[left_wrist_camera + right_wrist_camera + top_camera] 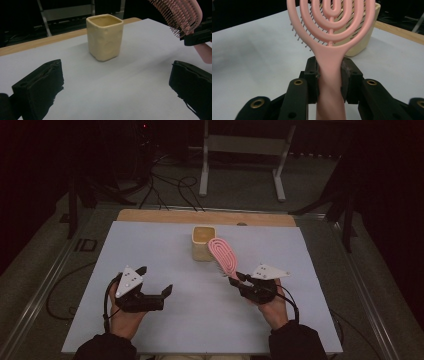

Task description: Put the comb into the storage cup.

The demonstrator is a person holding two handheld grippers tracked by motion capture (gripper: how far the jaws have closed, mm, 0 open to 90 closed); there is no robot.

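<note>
A pink vented hairbrush (223,255) is held up off the white table, its head slanting toward a cream square cup (203,243) at the table's middle back. My right gripper (239,278) is shut on the brush handle (329,67), both pads pressing its sides. In the right gripper view the oval head (332,17) rises in front of the cup (362,40). My left gripper (155,281) hovers at the front left, open, with nothing between its jaws. In its own view the cup (105,37) stands ahead and the brush bristles (177,17) hang at the upper right.
A white sheet (165,320) covers the table, with a wooden strip (150,216) along the far edge. Beyond it are cables (170,190) and a metal stand (240,150) on a dark floor. A metal rail (45,285) runs along the table's left side.
</note>
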